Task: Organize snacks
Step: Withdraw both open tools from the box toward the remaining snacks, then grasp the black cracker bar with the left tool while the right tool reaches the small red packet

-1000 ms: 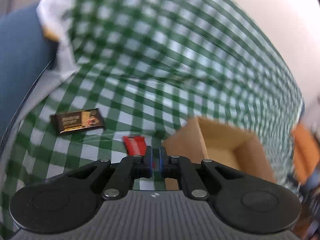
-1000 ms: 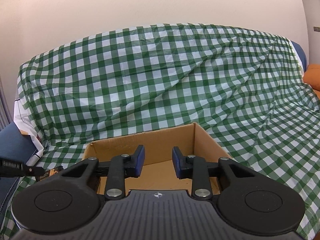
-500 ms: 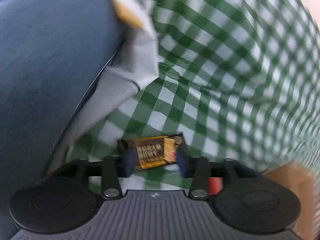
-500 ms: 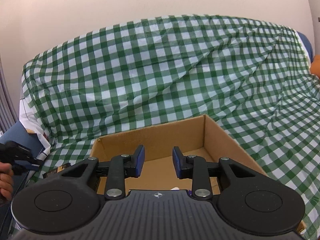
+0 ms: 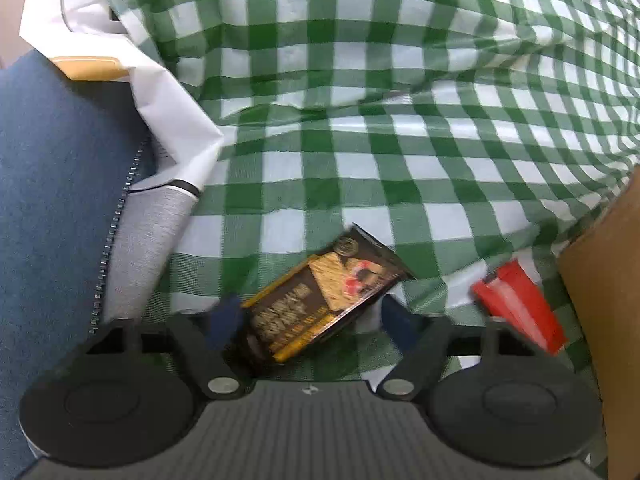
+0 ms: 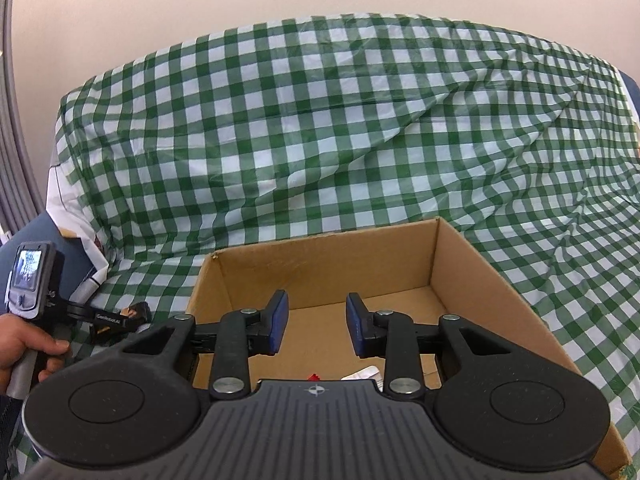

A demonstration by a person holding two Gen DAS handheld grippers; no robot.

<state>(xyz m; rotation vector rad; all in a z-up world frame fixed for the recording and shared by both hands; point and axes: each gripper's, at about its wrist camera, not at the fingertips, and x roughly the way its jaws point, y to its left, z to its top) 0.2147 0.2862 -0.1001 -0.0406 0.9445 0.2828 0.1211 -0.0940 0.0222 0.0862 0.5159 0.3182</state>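
Brown snack pack (image 5: 324,300) between open left claw (image 5: 310,320) fingers.

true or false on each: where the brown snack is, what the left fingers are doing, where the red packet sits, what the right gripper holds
1. The brown snack packet lies between the open fingers of the left gripper. True.
2. The red packet is inside the cardboard box. False: it lies on the checked cloth, beside the box wall.
3. The right gripper is shut on a snack. False: its fingers stand apart with nothing between them, over the box.
4. The brown snack packet is tilted, one end raised off the cloth. True.
5. The left gripper is over the box. False: it is over the cloth, left of the box.
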